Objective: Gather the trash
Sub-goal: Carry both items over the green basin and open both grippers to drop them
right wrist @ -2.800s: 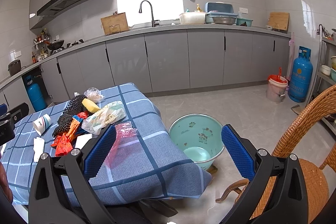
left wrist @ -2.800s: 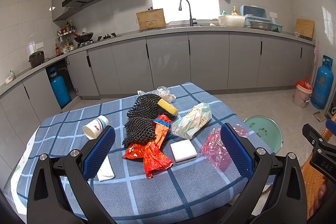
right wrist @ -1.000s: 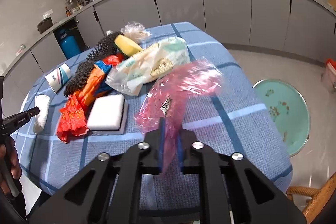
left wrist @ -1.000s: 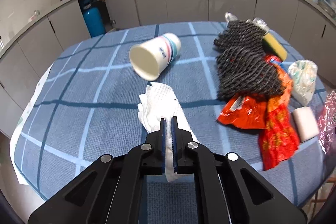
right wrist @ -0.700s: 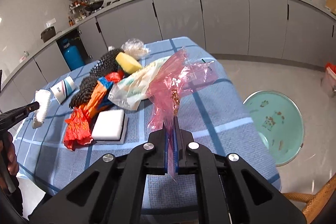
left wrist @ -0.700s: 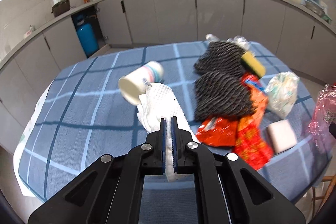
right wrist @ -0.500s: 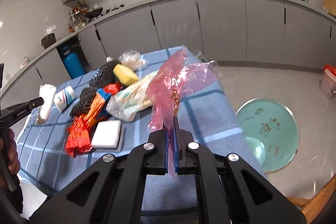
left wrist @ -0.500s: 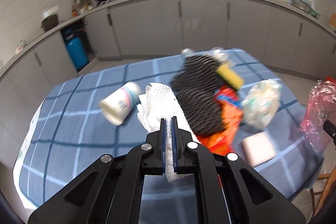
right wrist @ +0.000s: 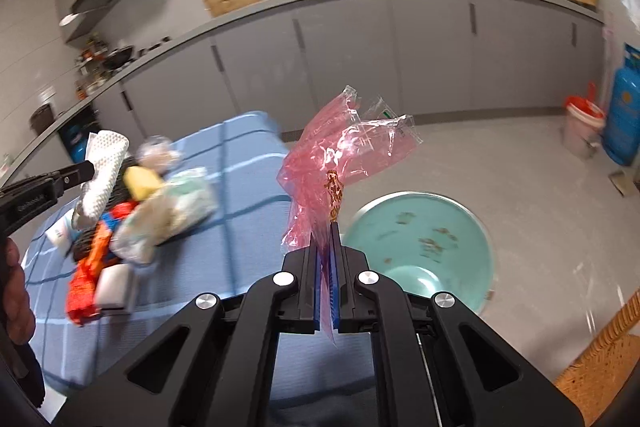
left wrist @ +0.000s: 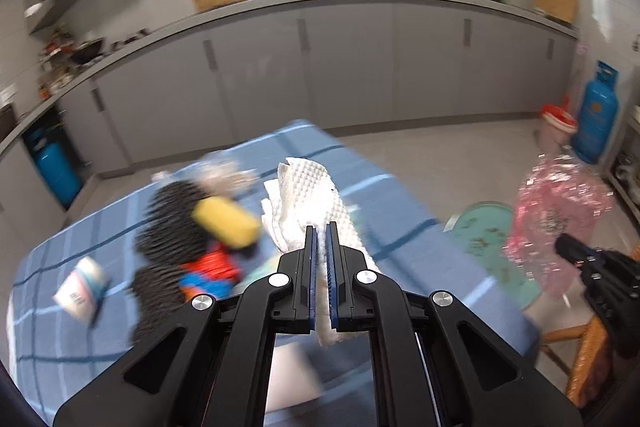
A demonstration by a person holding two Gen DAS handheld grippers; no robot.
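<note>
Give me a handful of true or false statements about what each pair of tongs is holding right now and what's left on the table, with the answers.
1. The left tongs are shut on a white paper towel. True.
2. The right tongs are open and hold nothing. False: they are shut on a pink plastic bag.
3. The teal basin stands on the blue checked tablecloth. False: it sits on the floor beside the table.
4. A yellow sponge lies on the table among the remaining trash. True.
5. The paper cup is held in the left tongs. False: it lies on the tablecloth.
</note>
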